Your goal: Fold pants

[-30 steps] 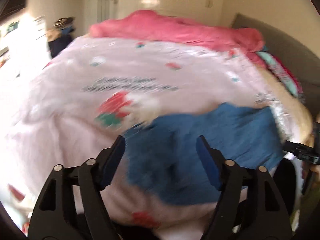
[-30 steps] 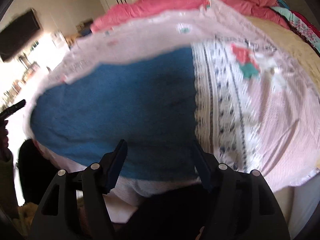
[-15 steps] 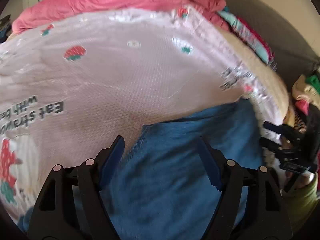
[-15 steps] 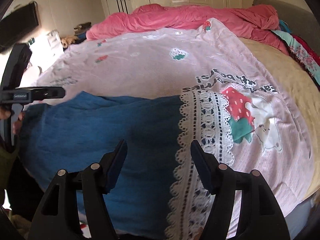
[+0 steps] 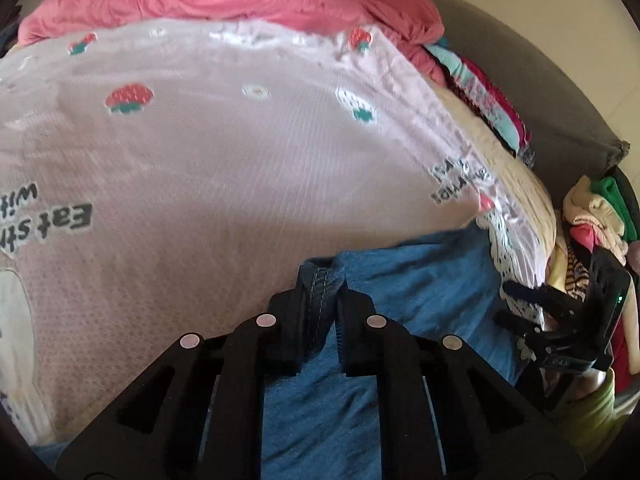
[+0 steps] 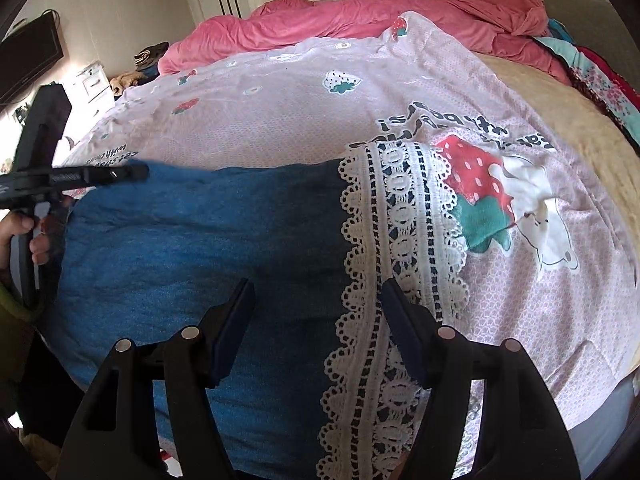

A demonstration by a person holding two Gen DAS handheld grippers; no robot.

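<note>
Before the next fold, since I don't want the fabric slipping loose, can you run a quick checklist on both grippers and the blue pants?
1. Left gripper shut on a stitched edge of the blue denim-like pants, jaws just closed: ok.
2. Right gripper gripping the pants: not ok, jaws open above the fabric.
3. Pants free of other fabric: not ok, the white lace trim of the pink strawberry-print bedspread lies over one end.
4. Pants flat: cannot tell, near edge hidden.
5. Bedspread beyond the pants bare for folding: ok.
</note>
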